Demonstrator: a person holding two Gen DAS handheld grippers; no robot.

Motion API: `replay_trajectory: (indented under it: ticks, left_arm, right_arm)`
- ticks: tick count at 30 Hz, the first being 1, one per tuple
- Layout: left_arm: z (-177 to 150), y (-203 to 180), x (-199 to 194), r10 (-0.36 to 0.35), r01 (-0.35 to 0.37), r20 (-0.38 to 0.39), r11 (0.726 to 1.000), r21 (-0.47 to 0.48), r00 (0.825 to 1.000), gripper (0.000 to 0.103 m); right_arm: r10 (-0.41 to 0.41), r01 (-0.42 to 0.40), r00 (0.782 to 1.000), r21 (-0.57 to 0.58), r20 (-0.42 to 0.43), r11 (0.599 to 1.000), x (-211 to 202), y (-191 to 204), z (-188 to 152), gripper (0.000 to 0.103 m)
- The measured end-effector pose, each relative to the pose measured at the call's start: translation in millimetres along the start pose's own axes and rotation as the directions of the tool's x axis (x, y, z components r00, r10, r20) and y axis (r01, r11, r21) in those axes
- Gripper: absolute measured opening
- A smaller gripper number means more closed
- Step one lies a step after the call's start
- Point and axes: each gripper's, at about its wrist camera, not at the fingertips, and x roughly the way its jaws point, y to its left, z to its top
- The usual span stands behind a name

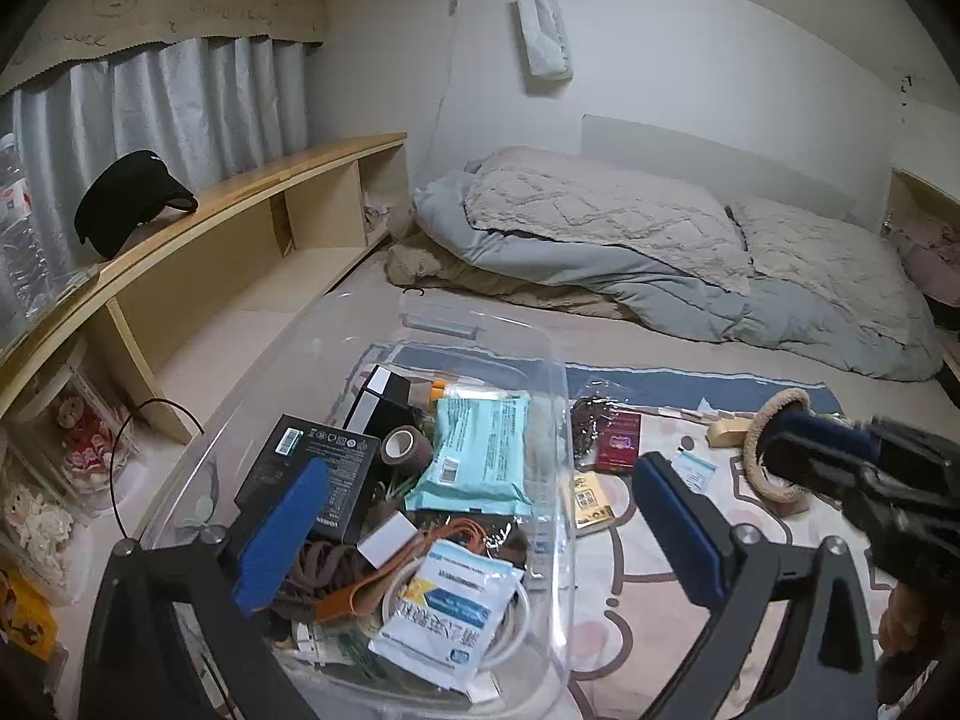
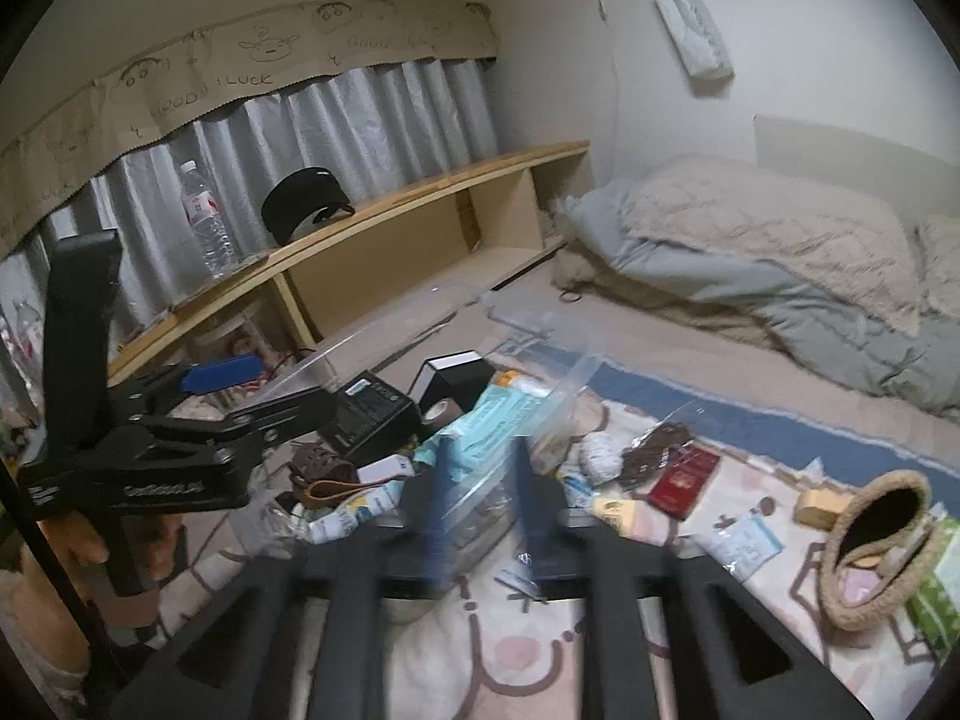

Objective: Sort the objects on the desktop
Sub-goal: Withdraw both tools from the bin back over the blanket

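We are between picks: our left gripper [image 1: 474, 531], spread wide and empty, hangs over the clear bin [image 1: 558, 396] at lower centre, already full of small items. Our right gripper [image 2: 483, 510] is part open, nothing between its fingers. Next, we judge, comes the red booklet [image 2: 684, 480] lying right of centre on the mat [image 2: 522, 654].

We see a clear plastic storage box [image 1: 558, 396] on the bed, left of a cartoon-print blanket [image 1: 648, 588]. In the box a black carton [image 1: 312, 468] lies left of a brown tape roll [image 1: 408, 444] and a teal wipes pack [image 1: 474, 456]; a white sachet [image 1: 444, 612] lies nearer us. On the blanket, right of the box, sit a red booklet [image 1: 618, 441] and, farther right, a round woven basket [image 2: 882, 546]. Behind, a folded grey duvet [image 1: 660, 264]; left, a long wooden shelf [image 1: 252, 210] bearing a black visor cap [image 1: 129, 201].
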Motion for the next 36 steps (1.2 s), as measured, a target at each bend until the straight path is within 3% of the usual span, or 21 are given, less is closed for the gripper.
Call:
replay_trajectory:
  ticks: [2, 5, 8, 9, 26, 36]
  left_arm:
    - [-4.3, 0.2, -6.0, 0.004, -0.004, 0.015, 1.000, -0.001, 1.000, 0.103]
    - [-10.9, -2.1, -13.3, 0.015, -0.014, 0.032, 1.000, -0.003, 0.999, 0.103]
    - [-16.8, -1.6, -15.4, 0.025, -0.025, 0.035, 1.000, -0.002, 0.999, 0.103]
    - [-19.3, -1.1, -16.0, 0.027, -0.027, 0.038, 1.000, -0.004, 0.999, 0.103]
    - [-37.4, -3.0, -27.4, 0.006, -0.005, 0.143, 1.000, -0.005, 0.990, 0.103]
    - [-44.2, -10.6, -14.8, -0.012, 0.011, 0.110, 1.000, 0.009, 0.994, 0.103]
  right_arm:
    - [-0.020, 0.021, 0.999, -0.015, 0.032, 1.000, -8.4, 4.3, -2.7, 0.084]
    - [-0.066, 0.069, 0.996, -0.052, 0.060, 0.996, -15.7, 11.5, -5.6, 0.084]
    - [-0.119, 0.126, 0.989, -0.074, 0.087, 0.989, -20.8, 16.0, -10.2, 0.102]
    - [-0.131, 0.139, 0.987, -0.078, 0.095, 0.987, -22.0, 16.6, -11.3, 0.103]
    - [-0.252, 0.263, 0.960, -0.091, 0.120, 0.960, -22.8, 10.9, -22.5, 0.103]
    - [-0.326, 0.340, 0.934, -0.086, 0.143, 0.936, -25.1, 6.0, -24.0, 0.103]
